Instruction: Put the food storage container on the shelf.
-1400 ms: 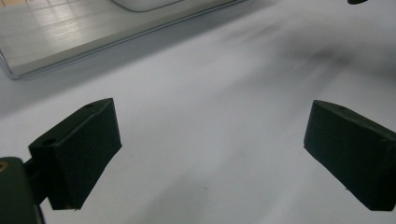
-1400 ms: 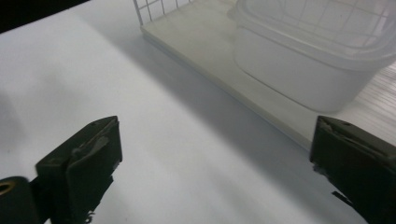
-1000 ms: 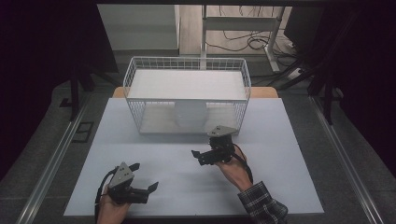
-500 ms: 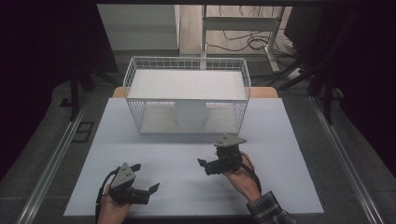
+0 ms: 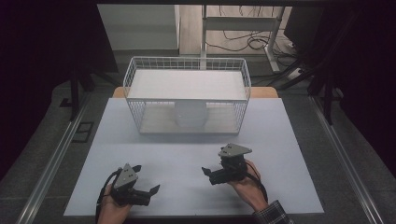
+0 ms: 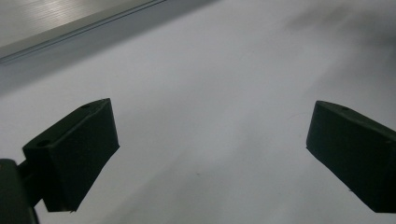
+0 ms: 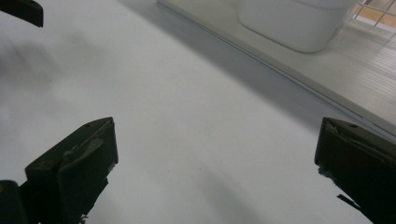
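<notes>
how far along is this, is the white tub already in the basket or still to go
Looks done: the white tub sits inside the wire basket, under its white shelf. In hand: nothing; the left gripper and right gripper hover open over the white table near the person's side, with bare table between their fingers. Left: nothing else waits on the table, so probably little remains, though I can't be sure.

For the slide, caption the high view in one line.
Two open hand-held grippers, left and right, rest on a white table before a wire basket holding a white container.
</notes>
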Tool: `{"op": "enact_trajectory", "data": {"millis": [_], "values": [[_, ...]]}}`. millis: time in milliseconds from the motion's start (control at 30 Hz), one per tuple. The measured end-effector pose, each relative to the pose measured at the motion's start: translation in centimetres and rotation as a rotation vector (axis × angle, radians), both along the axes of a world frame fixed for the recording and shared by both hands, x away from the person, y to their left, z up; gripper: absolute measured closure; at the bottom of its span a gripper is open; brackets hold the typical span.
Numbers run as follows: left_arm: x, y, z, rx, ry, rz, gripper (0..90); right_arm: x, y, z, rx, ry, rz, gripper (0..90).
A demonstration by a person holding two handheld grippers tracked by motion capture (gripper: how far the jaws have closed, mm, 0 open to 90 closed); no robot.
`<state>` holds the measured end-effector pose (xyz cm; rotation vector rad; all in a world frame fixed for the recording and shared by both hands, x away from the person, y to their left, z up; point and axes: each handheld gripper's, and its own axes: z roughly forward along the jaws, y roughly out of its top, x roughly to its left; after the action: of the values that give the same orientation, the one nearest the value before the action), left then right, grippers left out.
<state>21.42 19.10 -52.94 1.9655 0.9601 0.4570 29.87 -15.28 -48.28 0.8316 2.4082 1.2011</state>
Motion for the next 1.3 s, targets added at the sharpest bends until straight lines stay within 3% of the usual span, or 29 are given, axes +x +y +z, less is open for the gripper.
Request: {"op": "enact_trajectory", "data": {"millis": [633,967,1300], "values": [[-0.2,0.6,0.2,0.006,0.022,0.02,0.0,-2.2,-2.9,0.0,0.014,0.017,-0.032,0.0],[-0.8,1.1,0.3,0.015,0.029,0.03,0.0,-3.2,-4.9,0.2,-0.006,0.014,-0.066,0.0],[-1.6,2.1,0.6,0.017,0.027,0.047,0.0,-4.3,-6.7,0.6,0.006,0.013,-0.105,0.0]]}}
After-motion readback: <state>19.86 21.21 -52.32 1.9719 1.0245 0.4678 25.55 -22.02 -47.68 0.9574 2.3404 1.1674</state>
